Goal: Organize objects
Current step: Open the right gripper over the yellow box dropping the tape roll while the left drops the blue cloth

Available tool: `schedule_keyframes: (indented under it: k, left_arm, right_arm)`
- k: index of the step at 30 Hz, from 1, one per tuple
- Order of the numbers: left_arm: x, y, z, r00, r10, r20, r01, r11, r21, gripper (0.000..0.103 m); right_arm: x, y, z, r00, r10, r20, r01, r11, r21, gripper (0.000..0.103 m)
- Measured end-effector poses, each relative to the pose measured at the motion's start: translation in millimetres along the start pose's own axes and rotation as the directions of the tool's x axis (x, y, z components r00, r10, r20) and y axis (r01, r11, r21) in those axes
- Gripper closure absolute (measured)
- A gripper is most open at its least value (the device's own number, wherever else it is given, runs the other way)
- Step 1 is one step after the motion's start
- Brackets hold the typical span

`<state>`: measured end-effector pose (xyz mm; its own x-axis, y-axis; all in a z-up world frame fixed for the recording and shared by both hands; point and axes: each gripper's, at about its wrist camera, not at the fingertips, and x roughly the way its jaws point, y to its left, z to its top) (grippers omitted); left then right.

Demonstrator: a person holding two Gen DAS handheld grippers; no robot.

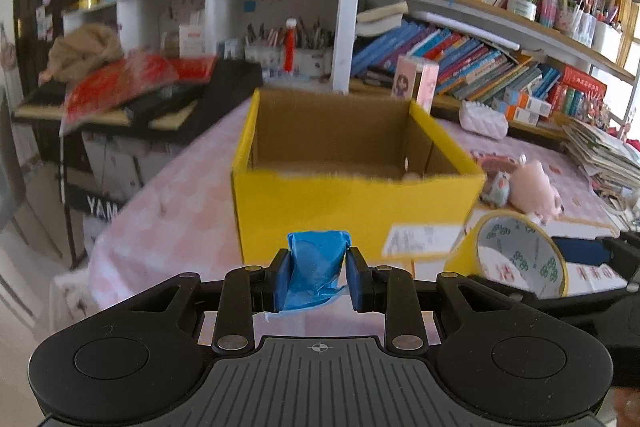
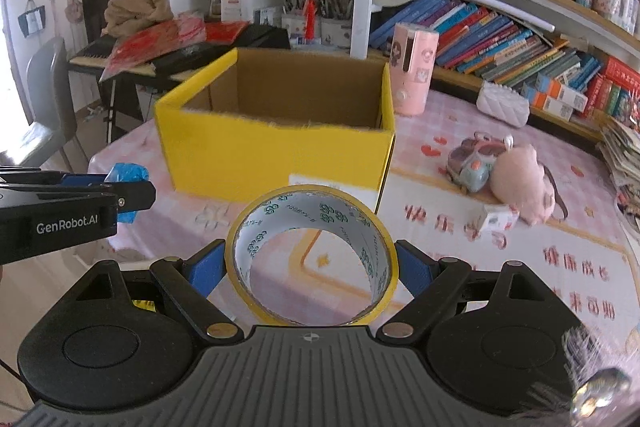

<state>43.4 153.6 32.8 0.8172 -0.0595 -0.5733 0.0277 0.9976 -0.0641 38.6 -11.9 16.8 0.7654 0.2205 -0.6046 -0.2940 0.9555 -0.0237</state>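
The big yellow box [image 2: 276, 131] sits open on the desk [image 2: 460, 239], which has a pink cloth on it. The box is the thing to look from.

The left tongs [image 1: 318, 269] are closed on a crinkly blue bundle [image 1: 316, 267]. They hold it in the air just in front of the box's near wall. From the right wrist camera the left tongs [image 2: 132, 193] show to the left of the box, with the blue bundle [image 2: 126, 175] poking out between the fingers.

The right tongs [image 2: 311, 267] are pressed on a roll of yellow tape [image 2: 311, 255], one blue pad on each side of the ring. The roll stands up on its edge, so you can see through its hole to the desk. It is in front of the box, near the box's right corner. From the left wrist camera the same tape roll [image 1: 520, 251] shows to the right of the box's front, held by the right tongs [image 1: 560, 253].

Inside the box you can see brown cardboard walls. The box floor is mostly hidden.

To the right of the box lie a pink plush toy [image 2: 520, 183] and a small toy car [image 2: 470, 163], touching each other. A little white carton [image 2: 496, 217] lies just in front of them. Behind the box's right corner stands a tall pink container [image 2: 412, 67]. A white quilted pouch [image 2: 502, 103] rests farther right, by the shelf of books [image 2: 500, 39].
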Motion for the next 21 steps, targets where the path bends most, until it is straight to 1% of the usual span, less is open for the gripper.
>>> schedule_keyframes:
  k: [5, 8, 11, 14, 16, 19, 21]
  left_arm:
    - [14.4, -7.1, 32.2, 0.996, 0.022, 0.084, -0.025, 0.999, 0.040, 0.076]
    - [27.6, -13.3, 47.3, 0.993, 0.032, 0.110, -0.038, 0.998, 0.054, 0.076]
    - [44.7, -19.4, 60.1, 0.993, 0.038, 0.116, -0.045, 0.997, 0.066, 0.076]
    - [64.3, -27.1, 67.5, 0.994, 0.044, 0.098, -0.052, 0.996, 0.078, 0.076]
    - [78.7, -31.1, 69.5, 0.996, 0.048, 0.072, -0.054, 0.995, 0.084, 0.076]
    - [97.4, -34.7, 68.5, 0.999, 0.047, 0.026, -0.049, 0.996, 0.074, 0.075]
    - [111.2, -35.0, 67.3, 0.999, 0.038, -0.020, -0.037, 0.998, 0.044, 0.075]
  right_arm:
    - [11.1, -18.9, 39.0, 0.995, -0.013, 0.099, 0.009, 0.999, 0.037, 0.016]
    - [21.6, -33.8, 63.1, 0.988, -0.021, 0.152, 0.011, 0.998, 0.068, 0.016]
    - [35.0, -47.6, 84.8, 0.983, -0.021, 0.184, 0.005, 0.996, 0.084, 0.016]
    - [52.9, -58.9, 105.4, 0.980, -0.002, 0.199, -0.016, 0.996, 0.088, 0.016]
    - [65.0, -63.3, 115.7, 0.979, 0.011, 0.202, -0.028, 0.996, 0.083, 0.016]
    - [85.9, -65.9, 127.8, 0.981, 0.039, 0.188, -0.052, 0.996, 0.066, 0.016]
    - [101.9, -64.4, 134.3, 0.985, 0.067, 0.162, -0.074, 0.996, 0.042, 0.016]
